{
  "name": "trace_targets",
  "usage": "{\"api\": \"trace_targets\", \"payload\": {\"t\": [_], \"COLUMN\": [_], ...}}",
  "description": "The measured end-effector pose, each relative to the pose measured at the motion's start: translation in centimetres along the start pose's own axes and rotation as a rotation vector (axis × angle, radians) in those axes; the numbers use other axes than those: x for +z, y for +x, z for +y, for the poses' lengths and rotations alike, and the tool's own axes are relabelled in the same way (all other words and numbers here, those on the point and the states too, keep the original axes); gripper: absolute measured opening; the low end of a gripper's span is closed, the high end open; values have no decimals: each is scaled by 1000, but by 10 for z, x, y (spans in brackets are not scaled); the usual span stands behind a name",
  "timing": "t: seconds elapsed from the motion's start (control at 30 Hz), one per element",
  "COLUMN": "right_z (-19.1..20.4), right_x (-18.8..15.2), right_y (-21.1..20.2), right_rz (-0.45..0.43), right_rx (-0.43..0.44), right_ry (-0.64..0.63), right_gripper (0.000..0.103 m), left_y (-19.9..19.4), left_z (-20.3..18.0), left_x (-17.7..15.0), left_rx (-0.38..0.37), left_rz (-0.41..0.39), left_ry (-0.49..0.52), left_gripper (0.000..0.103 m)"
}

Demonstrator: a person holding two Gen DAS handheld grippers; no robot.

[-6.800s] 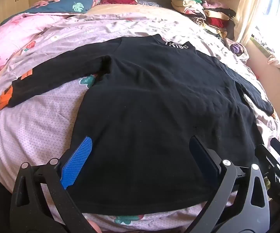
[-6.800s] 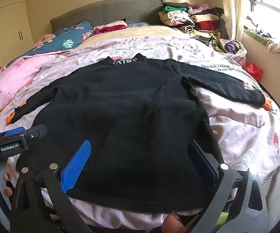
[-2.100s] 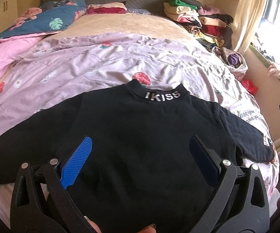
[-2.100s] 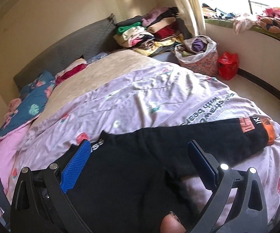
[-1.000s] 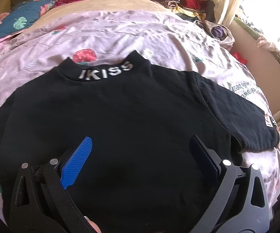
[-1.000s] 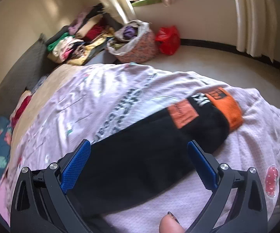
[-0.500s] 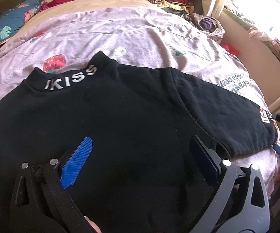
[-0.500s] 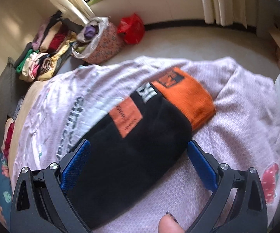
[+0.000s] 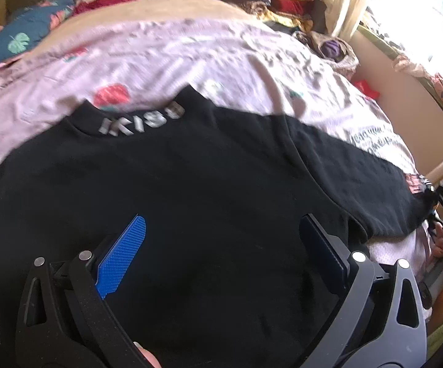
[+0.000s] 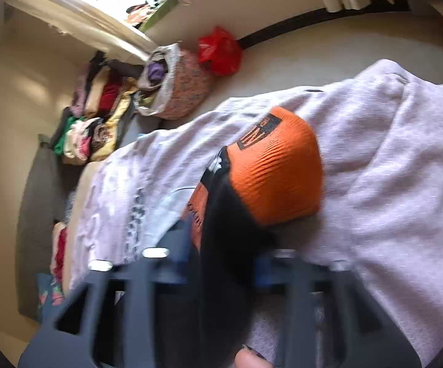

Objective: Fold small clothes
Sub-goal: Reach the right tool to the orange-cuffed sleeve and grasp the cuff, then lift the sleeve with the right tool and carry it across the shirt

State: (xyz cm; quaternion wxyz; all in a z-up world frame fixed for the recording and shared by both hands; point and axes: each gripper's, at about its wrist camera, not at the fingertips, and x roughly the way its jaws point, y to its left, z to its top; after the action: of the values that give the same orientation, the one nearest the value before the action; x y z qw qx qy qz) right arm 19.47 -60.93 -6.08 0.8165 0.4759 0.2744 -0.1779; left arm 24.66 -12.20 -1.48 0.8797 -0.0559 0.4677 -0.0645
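At bed edge point(image 10: 405, 184), sleeve cuff point(image 10: 276, 168).

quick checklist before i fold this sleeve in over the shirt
1. Right gripper closed on the sleeve: ok, the black cloth sits pinched between its fingers, though the picture is blurred.
2. Grip placed near the orange cuff: ok, just behind it.
3. Left gripper free: ok, open above the shirt, holding nothing.
4. Shirt body lying flat: ok where seen; its lower hem is out of view.
5. Collar lying flat on the bedsheet: ok.
6. Other sleeve laid out: cannot tell, it is out of view.
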Motion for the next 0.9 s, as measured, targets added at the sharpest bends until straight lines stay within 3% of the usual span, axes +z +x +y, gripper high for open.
{"api": "trace_targets", "payload": {"t": [0.17,0.5,0.9], "right_z": [45,108,174], "right_x": [-8,-40,-104], "right_y": [-32,-72,-83], "right_rz": [-47,-9,69], "right_rx": [117,303,422], "right_ry": [-178,-388,-614], "right_gripper": [14,14,14], "left_y": [-24,-64,-79], "left_z": [19,49,92], "left_x": [11,22,20], "left_rx": [10,-5,-129], "left_rz": [-43,-119,-132], "left_ry": [-41,-135,-279], "left_gripper": [94,94,94]}}
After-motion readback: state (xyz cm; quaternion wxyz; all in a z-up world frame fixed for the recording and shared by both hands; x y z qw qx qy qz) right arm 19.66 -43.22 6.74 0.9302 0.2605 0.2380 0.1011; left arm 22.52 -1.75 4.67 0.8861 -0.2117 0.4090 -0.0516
